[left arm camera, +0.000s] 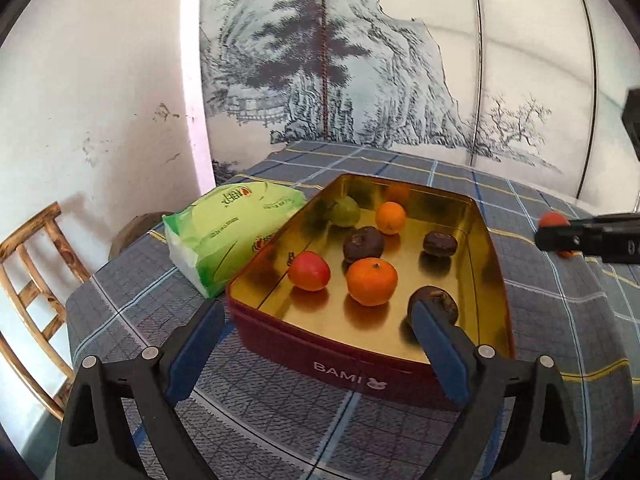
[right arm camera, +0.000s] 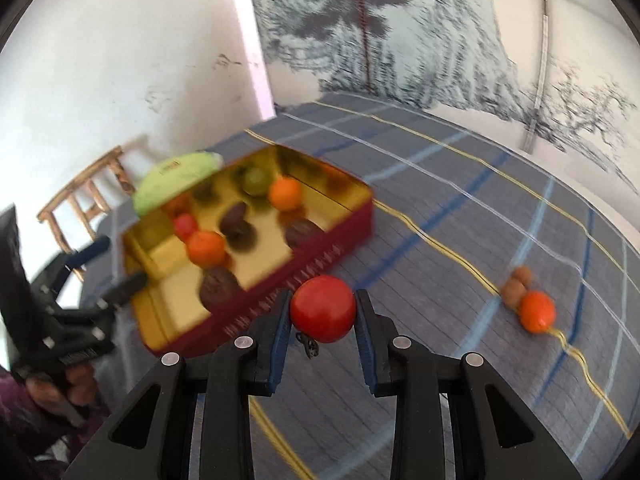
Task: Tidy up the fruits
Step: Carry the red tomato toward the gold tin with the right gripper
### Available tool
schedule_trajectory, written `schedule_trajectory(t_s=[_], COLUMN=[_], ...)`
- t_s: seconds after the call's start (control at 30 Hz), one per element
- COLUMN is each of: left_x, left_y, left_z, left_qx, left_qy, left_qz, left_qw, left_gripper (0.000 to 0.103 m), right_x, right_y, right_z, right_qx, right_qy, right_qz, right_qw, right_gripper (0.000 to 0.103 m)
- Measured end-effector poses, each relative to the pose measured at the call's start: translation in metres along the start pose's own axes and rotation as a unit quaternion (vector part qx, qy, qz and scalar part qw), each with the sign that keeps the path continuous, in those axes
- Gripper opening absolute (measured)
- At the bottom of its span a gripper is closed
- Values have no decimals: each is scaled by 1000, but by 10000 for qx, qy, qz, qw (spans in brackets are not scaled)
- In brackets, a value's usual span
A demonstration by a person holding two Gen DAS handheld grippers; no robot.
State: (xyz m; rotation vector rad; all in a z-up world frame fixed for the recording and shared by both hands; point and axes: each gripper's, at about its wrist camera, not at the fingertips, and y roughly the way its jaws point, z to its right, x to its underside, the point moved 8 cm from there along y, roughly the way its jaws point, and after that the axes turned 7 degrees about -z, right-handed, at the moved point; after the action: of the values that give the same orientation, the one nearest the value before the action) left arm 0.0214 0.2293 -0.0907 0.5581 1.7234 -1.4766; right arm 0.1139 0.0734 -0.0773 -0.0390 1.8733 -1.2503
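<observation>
A dark red tin with a gold inside sits on the checked tablecloth. It holds two oranges, a red fruit, a green fruit and three dark brown fruits. My left gripper is open over the tin's near edge and empty. My right gripper is shut on a red tomato-like fruit, held above the cloth just right of the tin. It shows at the right edge of the left wrist view.
A green tissue pack lies against the tin's left side. An orange fruit and two small brown fruits lie on the cloth to the right. A wooden chair stands left of the table. A painted screen stands behind.
</observation>
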Motion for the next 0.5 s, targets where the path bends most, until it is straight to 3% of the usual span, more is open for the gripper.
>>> schedule_trajectory(t_s=[0.27,0.5], left_x=[4,8], left_y=[-4,1], left_z=[-1,-9], left_qx=[-181,-41], left_qy=[80,-143], left_qz=[244,280], left_qw=[9995,9995], left_gripper=[97,101], right_x=[-31,-48], right_y=[30,61], right_z=[-35,-54], right_qx=[-295,-349], right_qy=[-278,-491], right_qz=[-152,-359], right_qw=[9991,9975], right_gripper=[32,32])
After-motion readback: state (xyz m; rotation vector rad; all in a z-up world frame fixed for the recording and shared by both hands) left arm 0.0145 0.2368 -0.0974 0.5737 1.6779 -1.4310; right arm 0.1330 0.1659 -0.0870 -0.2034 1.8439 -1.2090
